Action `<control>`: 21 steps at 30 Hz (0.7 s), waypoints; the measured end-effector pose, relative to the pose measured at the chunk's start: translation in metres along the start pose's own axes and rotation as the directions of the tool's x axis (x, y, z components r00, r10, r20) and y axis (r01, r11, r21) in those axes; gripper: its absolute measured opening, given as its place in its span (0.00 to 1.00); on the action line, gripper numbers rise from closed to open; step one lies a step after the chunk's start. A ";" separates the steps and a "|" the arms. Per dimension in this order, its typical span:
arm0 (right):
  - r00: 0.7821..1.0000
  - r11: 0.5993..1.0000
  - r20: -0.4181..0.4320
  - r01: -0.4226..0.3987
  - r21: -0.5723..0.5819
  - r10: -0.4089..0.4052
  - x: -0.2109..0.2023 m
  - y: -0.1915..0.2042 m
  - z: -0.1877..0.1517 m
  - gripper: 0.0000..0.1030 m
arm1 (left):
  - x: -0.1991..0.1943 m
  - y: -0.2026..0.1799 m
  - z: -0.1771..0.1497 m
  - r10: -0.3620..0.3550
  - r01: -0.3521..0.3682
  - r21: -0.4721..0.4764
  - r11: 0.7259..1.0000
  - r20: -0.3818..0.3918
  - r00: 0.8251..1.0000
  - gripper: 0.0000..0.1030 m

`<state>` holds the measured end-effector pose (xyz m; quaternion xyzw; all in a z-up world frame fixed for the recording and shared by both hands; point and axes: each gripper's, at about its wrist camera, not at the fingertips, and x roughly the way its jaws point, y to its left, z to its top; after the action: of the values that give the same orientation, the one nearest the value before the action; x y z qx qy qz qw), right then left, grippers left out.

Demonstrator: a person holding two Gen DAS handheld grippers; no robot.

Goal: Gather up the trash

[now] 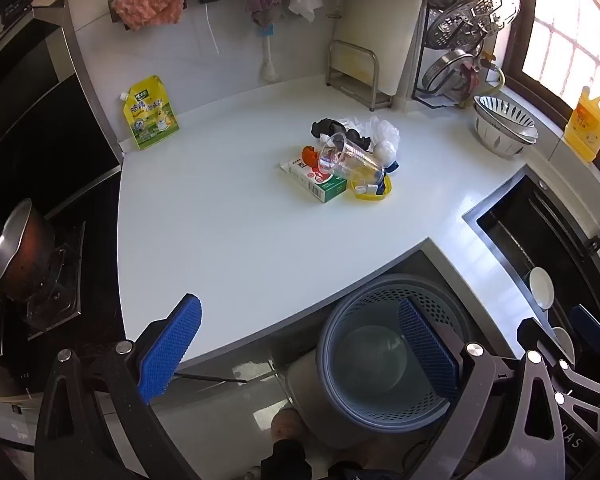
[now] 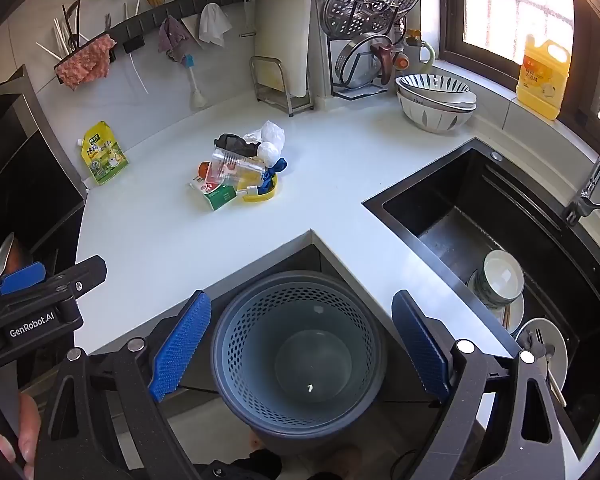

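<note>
A heap of trash lies mid-counter: a clear plastic cup (image 1: 346,158) on its side, a green and white carton (image 1: 314,178), a yellow lid (image 1: 372,191), a white paper ball (image 1: 385,149), black scraps and a clear bag. It also shows in the right wrist view, with the cup (image 2: 234,166) and carton (image 2: 214,194). A grey perforated bin (image 1: 384,356) (image 2: 298,354) stands on the floor below the counter corner, holding one small white scrap. My left gripper (image 1: 300,344) and right gripper (image 2: 300,336) are both open and empty, hovering over the bin, well short of the heap.
A yellow seasoning pouch (image 1: 150,114) stands at the counter's left back. Stacked bowls (image 2: 436,100) and a yellow bottle (image 2: 542,76) sit near the window. A black sink (image 2: 500,248) with dishes is at the right. A pot (image 1: 18,246) sits on the stove at the left.
</note>
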<state>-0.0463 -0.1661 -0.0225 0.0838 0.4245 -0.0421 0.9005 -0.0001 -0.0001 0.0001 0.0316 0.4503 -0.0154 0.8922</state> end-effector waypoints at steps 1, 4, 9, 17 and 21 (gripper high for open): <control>1.000 1.000 0.003 0.001 -0.001 -0.001 0.000 0.000 0.000 0.85 | 0.000 0.000 0.000 0.000 0.000 0.000 1.000 -0.001 1.000 0.94; 1.000 1.000 0.003 0.002 -0.001 -0.002 -0.001 0.000 0.000 0.85 | 0.000 0.000 0.000 -0.002 0.002 -0.001 1.000 -0.002 1.000 0.94; 1.000 1.000 0.004 0.001 -0.001 -0.001 -0.002 0.000 0.000 0.85 | 0.000 0.000 0.000 -0.003 0.003 -0.002 1.000 -0.002 1.000 0.94; 1.000 1.000 0.003 0.001 -0.001 -0.001 -0.003 0.000 0.000 0.85 | 0.000 0.000 0.000 -0.003 0.003 -0.005 1.000 -0.003 1.000 0.94; 1.000 1.000 0.004 0.001 -0.002 -0.001 -0.002 0.002 0.000 0.85 | 0.000 0.000 0.000 -0.004 0.004 -0.005 1.000 -0.003 1.000 0.94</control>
<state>-0.0475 -0.1643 -0.0213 0.0826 0.4228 -0.0423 0.9014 0.0001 0.0002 0.0000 0.0288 0.4516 -0.0159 0.8916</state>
